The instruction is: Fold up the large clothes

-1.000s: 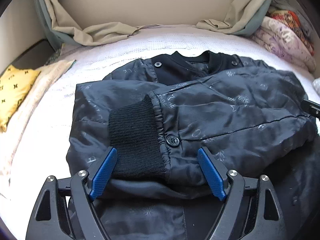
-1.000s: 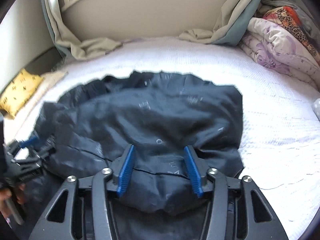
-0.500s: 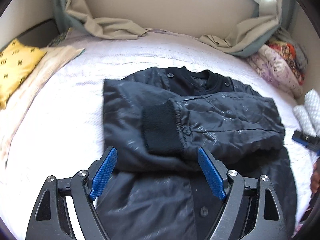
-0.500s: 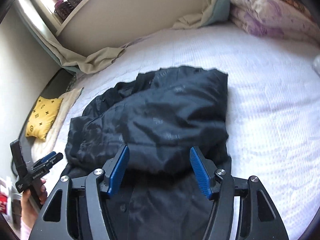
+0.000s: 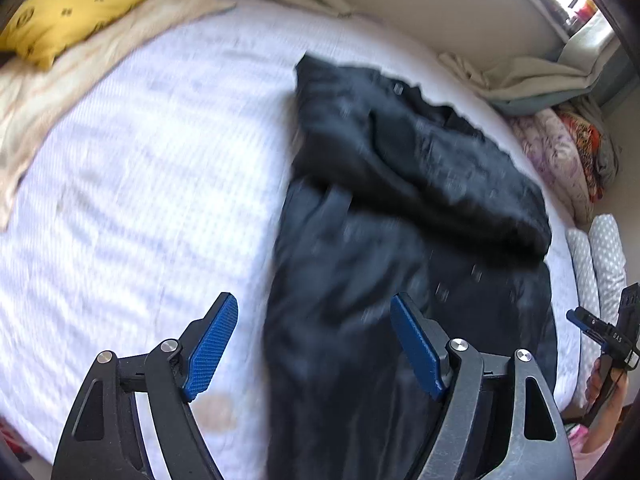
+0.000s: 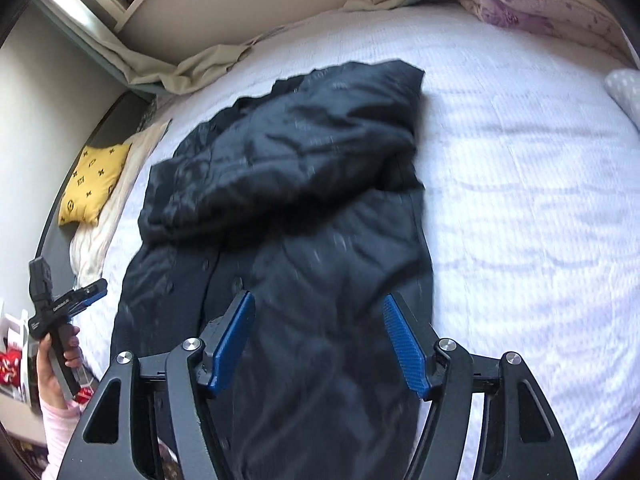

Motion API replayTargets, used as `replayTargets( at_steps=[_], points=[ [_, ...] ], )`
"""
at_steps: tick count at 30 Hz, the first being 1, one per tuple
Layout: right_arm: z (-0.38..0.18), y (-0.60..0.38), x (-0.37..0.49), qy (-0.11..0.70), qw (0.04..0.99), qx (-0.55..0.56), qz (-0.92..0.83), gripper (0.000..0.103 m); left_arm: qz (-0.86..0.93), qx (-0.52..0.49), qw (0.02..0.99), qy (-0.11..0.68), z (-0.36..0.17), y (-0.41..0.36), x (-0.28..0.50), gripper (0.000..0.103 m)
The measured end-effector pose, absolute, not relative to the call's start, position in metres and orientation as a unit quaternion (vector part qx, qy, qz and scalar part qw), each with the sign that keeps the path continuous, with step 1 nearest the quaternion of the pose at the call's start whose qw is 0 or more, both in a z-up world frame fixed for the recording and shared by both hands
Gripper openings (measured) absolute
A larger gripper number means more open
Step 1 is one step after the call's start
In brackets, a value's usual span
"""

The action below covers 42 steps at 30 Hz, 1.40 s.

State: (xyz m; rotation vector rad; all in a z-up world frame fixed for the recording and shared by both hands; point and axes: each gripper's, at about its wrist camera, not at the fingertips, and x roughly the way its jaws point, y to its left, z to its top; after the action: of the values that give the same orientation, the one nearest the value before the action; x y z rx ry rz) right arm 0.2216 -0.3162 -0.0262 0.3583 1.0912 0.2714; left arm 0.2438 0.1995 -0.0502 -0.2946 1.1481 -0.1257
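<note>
A black satin jacket (image 5: 400, 200) lies flat on the white bed cover (image 5: 140, 180), its sleeves folded across the chest and its hem towards me. My left gripper (image 5: 312, 298) hovers above the jacket's lower left edge; its jaws are closing slightly and nothing is pinched between the blue pads. In the right wrist view the jacket (image 6: 300, 168) fills the middle. My right gripper (image 6: 318, 296) hangs over the lower right part, its jaws opening and empty. Each gripper also shows in the other's view: the left gripper (image 6: 60, 308), in a hand, and the right gripper (image 5: 600, 332).
A yellow cushion (image 5: 68, 4) and a beige cloth (image 5: 60, 80) lie at the bed's left end. Bundled quilts (image 5: 560, 152) and dotted pillows (image 5: 600, 256) sit at the right end. Crumpled beige fabric (image 6: 192, 68) lines the far wall. White bed cover (image 6: 520, 200) stretches right of the jacket.
Both grippers have drawn back and apart from the jacket. The right jaws have widened. The left view has swung so the jacket sits right of centre. The sleeve stays folded across.
</note>
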Motion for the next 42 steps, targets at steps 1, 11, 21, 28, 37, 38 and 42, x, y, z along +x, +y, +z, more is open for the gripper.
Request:
replayTargets(
  at_steps=[1, 11, 21, 28, 37, 38, 42],
  points=[
    [-0.029, -0.32, 0.214, 0.517, 0.828, 0.174, 0.13, 0.065, -0.059, -0.14, 0.824, 0.547, -0.053, 0.202, 0.239, 0.081],
    [-0.075, -0.354, 0.159, 0.558, 0.774, 0.262, 0.149, 0.065, -0.105, -0.227, 0.755, 0.606, -0.094, 0.216, 0.18, 0.081],
    [-0.113, -0.345, 0.123, 0.597, 0.714, 0.31, 0.195, 0.065, -0.144, -0.235, 0.732, 0.624, -0.111, 0.191, 0.138, 0.067],
    [-0.121, -0.33, 0.12, 0.605, 0.687, 0.326, 0.235, 0.048, -0.16, -0.285, 0.706, 0.628, -0.12, 0.192, 0.133, 0.033],
    [-0.109, -0.328, 0.116, 0.57, 0.695, 0.347, 0.267, 0.013, -0.18, -0.326, 0.716, 0.591, -0.103, 0.203, 0.126, 0.025],
    [-0.108, -0.33, 0.115, 0.564, 0.696, 0.354, 0.269, 0.013, -0.183, -0.33, 0.717, 0.586, -0.101, 0.207, 0.125, 0.025],
    [-0.1, -0.336, 0.107, 0.536, 0.693, 0.384, 0.291, 0.012, -0.198, -0.335, 0.731, 0.56, -0.078, 0.211, 0.116, 0.023]
  ],
)
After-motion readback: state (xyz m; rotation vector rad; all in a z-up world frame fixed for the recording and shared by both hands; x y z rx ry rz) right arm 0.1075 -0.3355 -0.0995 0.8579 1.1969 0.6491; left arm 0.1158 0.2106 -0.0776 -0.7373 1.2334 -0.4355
